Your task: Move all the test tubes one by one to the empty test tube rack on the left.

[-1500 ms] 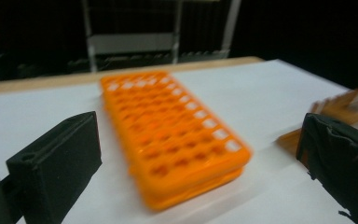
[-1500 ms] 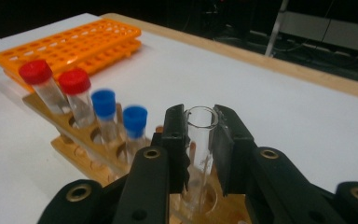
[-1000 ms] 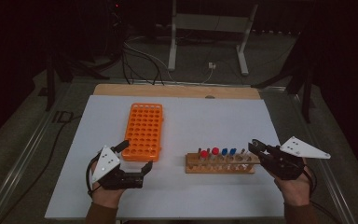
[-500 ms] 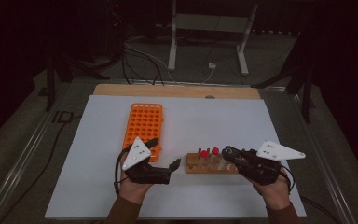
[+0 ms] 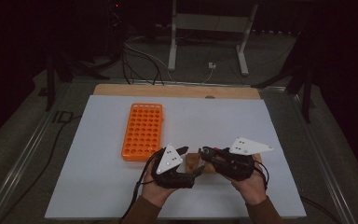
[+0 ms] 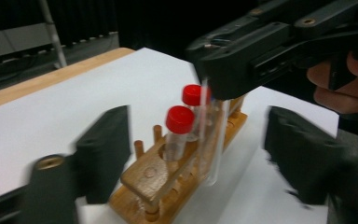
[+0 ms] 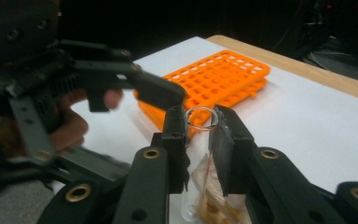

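A small wooden tube rack (image 5: 195, 162) lies near the front of the white mat, with two red-capped tubes (image 6: 179, 122) standing in it. My right gripper (image 5: 207, 152) is over the rack, shut on a clear, uncapped tube (image 7: 199, 140) that it holds upright by the rim; the tube's foot hangs beside the rack (image 6: 154, 182). The clear tube (image 6: 212, 140) also shows in the left gripper view. My left gripper (image 5: 193, 161) is at the rack's left end, jaws wide open on either side of the rack and the held tube, touching neither.
An orange many-holed tube rack (image 5: 143, 130) lies flat on the mat (image 5: 261, 121), left of and behind the grippers. A wooden board edge (image 5: 177, 90) runs along the mat's far side. Cables and a stand's legs lie on the floor beyond.
Both grippers have moved inward to the wooden rack. The left came in from the left to the rack's end. The right moved left over the rack and now covers most of it.
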A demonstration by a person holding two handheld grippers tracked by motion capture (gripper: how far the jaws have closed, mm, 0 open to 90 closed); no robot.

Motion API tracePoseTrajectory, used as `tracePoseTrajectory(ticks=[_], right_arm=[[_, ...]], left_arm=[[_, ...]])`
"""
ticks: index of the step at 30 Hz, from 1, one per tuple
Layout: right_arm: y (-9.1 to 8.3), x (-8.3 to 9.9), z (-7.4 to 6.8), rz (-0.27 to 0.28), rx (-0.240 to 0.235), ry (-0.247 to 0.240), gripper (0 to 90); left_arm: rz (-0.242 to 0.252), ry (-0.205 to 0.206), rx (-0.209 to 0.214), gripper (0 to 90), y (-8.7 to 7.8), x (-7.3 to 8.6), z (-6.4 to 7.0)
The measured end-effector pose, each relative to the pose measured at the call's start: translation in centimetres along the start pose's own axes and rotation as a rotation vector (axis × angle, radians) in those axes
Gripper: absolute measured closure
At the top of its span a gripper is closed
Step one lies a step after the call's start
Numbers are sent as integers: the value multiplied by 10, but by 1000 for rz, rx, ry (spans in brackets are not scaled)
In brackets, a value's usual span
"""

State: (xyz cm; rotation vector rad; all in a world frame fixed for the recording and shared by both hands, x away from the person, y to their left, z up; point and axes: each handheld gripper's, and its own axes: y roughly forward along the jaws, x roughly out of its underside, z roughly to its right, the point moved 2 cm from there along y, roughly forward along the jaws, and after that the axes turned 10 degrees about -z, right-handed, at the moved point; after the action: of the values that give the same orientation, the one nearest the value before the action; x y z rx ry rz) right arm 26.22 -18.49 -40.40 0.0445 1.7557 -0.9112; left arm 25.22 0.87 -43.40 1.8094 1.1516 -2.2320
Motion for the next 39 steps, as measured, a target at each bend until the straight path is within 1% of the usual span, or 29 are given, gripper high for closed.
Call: tracePoseTrajectory(ticks=[1, 2, 3, 8, 10, 12, 16, 17, 19, 20, 21, 22, 23, 24, 25, 26, 27, 29, 31, 32, 33, 34, 36, 39], right_arm=[[3, -1, -3, 0, -10, -1, 760], [4, -2, -4, -1, -13, -2, 760], [4, -2, -4, -1, -13, -2, 760], [9, -3, -8, -4, -26, -10, 760], [10, -3, -9, -2, -31, -12, 760], [10, -3, -10, -3, -34, -22, 760], [10, -3, -10, -3, -41, -27, 757], [8, -3, -10, 18, -36, -24, 678], [4, -4, -8, 54, -33, -11, 559], [4, -4, -8, 54, -33, -11, 559], [0, -4, -5, 70, -17, -1, 436], [0, -4, -5, 70, -17, -1, 436], [-3, -3, -2, 78, 9, 6, 326], [-3, -3, -2, 78, 9, 6, 326], [-5, -2, -1, 83, 28, 5, 275], [-8, 0, 3, 83, 63, 20, 189], [-8, 0, 3, 83, 63, 20, 189], [-11, 2, 7, 96, 76, 36, 151], [-15, 6, 11, 100, 94, 38, 131], [-18, 8, 13, 104, 100, 39, 109], [-22, 12, 17, 107, 122, 42, 70], [-22, 12, 17, 107, 122, 42, 70], [-26, 16, 21, 108, 147, 48, 33], [-32, 22, 29, 114, 174, 70, 19]], left_arm=[[-2, 0, 5, 386, 1, 0, 0], [-3, 1, 15, 435, 2, 0, 1], [0, 0, 22, 435, 3, 1, 1], [-1, -16, 56, 644, 5, 1, -1], [-6, -18, 62, 712, 5, 2, -2], [-6, -16, 67, 754, 5, 3, -2], [-1, -5, 64, 762, 3, 3, -2], [1, -8, 57, 764, 2, 3, -2], [-1, -12, 46, 764, 0, 4, -5], [1, -15, 42, 764, -1, 5, -7], [4, -26, 34, 764, -3, 5, -9], [7, -28, 27, 764, -5, 6, -12], [10, -34, 20, 764, -8, 6, -14], [16, -38, 11, 764, -10, 7, -16], [17, -38, 2, 764, -13, 7, -19], [24, -41, -5, 764, -15, 8, -22], [28, -45, -13, 764, -18, 8, -24], [39, -51, -28, 764, -23, 9, -29], [48, -55, -39, 763, -28, 10, -34], [51, -61, -47, 763, -30, 10, -37], [53, -63, -54, 763, -32, 11, -40], [53, -66, -61, 763, -34, 12, -43], [58, -72, -74, 762, -37, 13, -48], [59, -75, -100, 762, -40, 14, -56]])
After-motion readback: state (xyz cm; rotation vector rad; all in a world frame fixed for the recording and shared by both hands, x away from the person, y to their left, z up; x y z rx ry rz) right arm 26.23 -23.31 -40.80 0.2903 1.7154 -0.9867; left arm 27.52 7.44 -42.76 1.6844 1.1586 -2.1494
